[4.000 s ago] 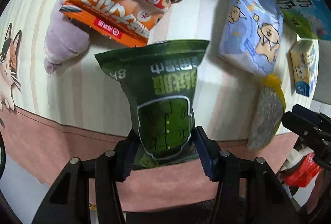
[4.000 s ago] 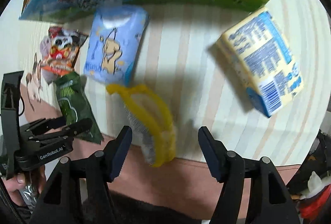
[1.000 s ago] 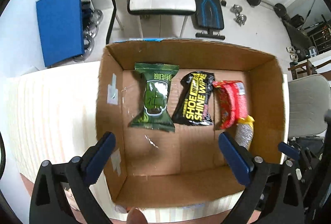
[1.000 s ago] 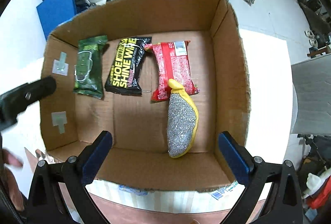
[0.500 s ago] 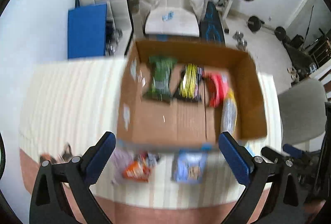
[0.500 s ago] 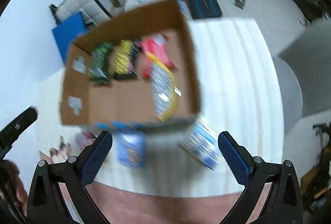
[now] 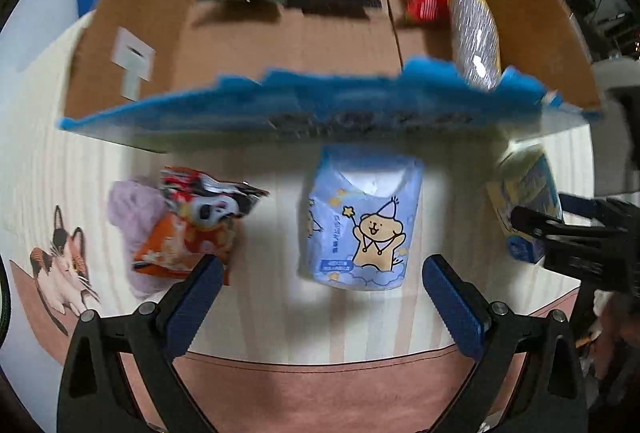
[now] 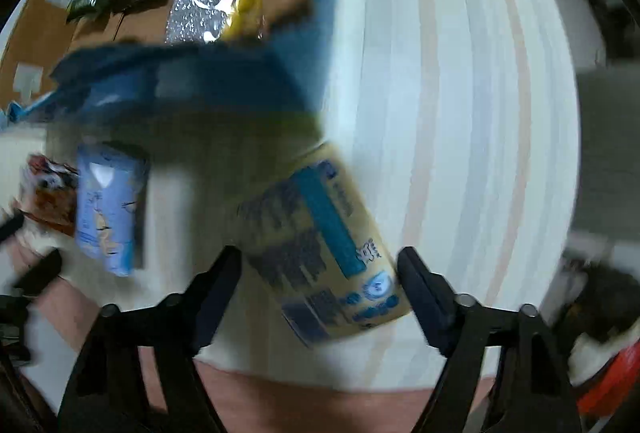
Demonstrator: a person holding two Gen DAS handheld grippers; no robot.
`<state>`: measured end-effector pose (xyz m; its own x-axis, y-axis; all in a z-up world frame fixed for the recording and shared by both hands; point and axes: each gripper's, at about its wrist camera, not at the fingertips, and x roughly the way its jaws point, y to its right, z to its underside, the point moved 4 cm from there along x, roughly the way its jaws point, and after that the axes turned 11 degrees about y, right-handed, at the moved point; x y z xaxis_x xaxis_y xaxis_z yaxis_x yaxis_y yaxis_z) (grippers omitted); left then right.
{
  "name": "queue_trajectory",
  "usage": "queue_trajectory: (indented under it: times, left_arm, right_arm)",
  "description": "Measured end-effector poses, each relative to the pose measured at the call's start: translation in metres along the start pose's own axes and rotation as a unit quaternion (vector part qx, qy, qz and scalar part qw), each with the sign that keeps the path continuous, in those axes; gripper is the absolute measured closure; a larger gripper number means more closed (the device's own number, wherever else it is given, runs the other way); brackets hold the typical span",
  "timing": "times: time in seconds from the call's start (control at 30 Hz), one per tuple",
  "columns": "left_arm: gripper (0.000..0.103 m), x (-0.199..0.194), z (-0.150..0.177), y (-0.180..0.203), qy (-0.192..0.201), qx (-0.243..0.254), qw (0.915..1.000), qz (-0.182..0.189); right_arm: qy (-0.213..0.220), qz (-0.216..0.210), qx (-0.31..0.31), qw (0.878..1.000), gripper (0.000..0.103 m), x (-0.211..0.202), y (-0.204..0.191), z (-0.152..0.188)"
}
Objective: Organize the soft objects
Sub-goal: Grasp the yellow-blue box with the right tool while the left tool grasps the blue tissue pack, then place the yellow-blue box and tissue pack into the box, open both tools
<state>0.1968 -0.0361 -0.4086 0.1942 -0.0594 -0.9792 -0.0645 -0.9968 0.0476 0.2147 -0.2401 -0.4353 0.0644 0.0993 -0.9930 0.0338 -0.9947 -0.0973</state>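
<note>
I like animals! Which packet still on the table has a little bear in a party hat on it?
The light blue packet, lying between the left gripper's fingers. The orange snack bag beside it shows a panda instead.

Both grippers' fingers (image 7: 192, 301) spread wide

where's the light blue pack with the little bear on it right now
In the left wrist view the light blue bear pack lies on the striped table, just in front of the cardboard box, between the orange snack bag on its left and the yellow-and-blue carton on its right.
</note>
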Motion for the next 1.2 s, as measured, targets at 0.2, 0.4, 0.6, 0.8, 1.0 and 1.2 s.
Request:
queue_trajectory:
  times: [0.2,0.4,0.6,0.8,1.0,1.2]
  left_arm:
    - [0.001,0.040,0.000,0.011,-0.041,0.006,0.9991,0.004]
    - [0.013,0.068,-0.005,0.017,-0.054,0.012,0.9984,-0.012]
    - [0.050,0.062,0.015,0.015,-0.055,0.014,0.9982,-0.018]
    - [0.051,0.055,0.073,0.015,-0.078,0.007,0.9968,-0.016]
    - [0.052,0.058,0.106,0.018,-0.068,-0.004,0.9974,-0.021]
    - [0.061,0.017,0.098,0.011,-0.036,-0.006,0.9993,0.001]
  right_arm:
    - [-0.004,-0.027,0.030,0.999,0.020,-0.006,-0.006,0.008]
    - [-0.016,-0.007,0.058,0.998,0.021,0.015,-0.015,0.007]
    - [-0.019,0.004,0.058,0.998,0.036,0.019,-0.013,0.026]
    - [-0.044,0.003,0.031,0.999,0.036,0.019,-0.019,0.075]
    - [-0.032,0.014,0.022,0.999,0.037,0.019,-0.026,0.095]
    - [-0.007,-0.033,0.022,0.999,0.037,-0.026,-0.031,0.090]
